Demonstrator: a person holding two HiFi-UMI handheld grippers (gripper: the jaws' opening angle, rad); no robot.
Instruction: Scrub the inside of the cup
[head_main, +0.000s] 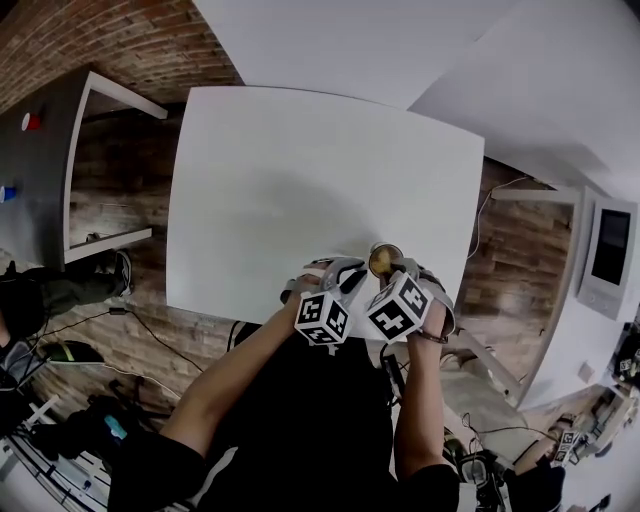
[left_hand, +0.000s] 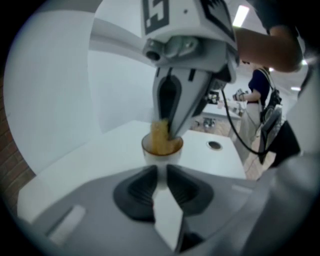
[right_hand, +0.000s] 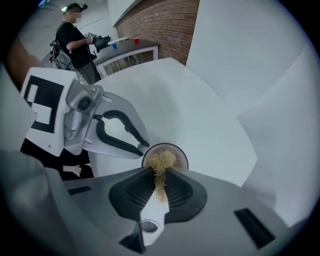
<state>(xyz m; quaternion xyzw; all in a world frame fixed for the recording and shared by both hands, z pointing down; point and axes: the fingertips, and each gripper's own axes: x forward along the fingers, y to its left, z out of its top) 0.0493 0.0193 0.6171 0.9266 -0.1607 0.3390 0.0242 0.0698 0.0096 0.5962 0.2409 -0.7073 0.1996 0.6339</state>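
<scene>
A small white cup (head_main: 385, 260) with a brownish inside stands on the white rectangular table (head_main: 300, 170), close to the edge on the person's side. The left gripper (head_main: 352, 274) is closed to a narrow gap on a white part at the side of the cup. Whether this part is a handle or the wall cannot be told. The right gripper (head_main: 392, 268) is pointed down over the mouth of the cup. Its jaws are pressed together on a golden, wiry scouring pad (right_hand: 161, 165), and the lower end of the pad is inside the cup.

The step in hand is judged to be the scrubbing itself, with the cup steadied from the side.

To do it well, the pad should be pressed against the inner wall and led round the whole circle, not only moved up and down in the middle. The bottom should also be reached, so the right gripper may need to be lowered a little more.

Only a thin tuft of the pad seems to be caught between the jaws. The side force should therefore be kept moderate, or the pad may be pulled out.

The hold on the cup should be kept firm, because a sideways push could tip the cup or slide it toward the near edge.
</scene>
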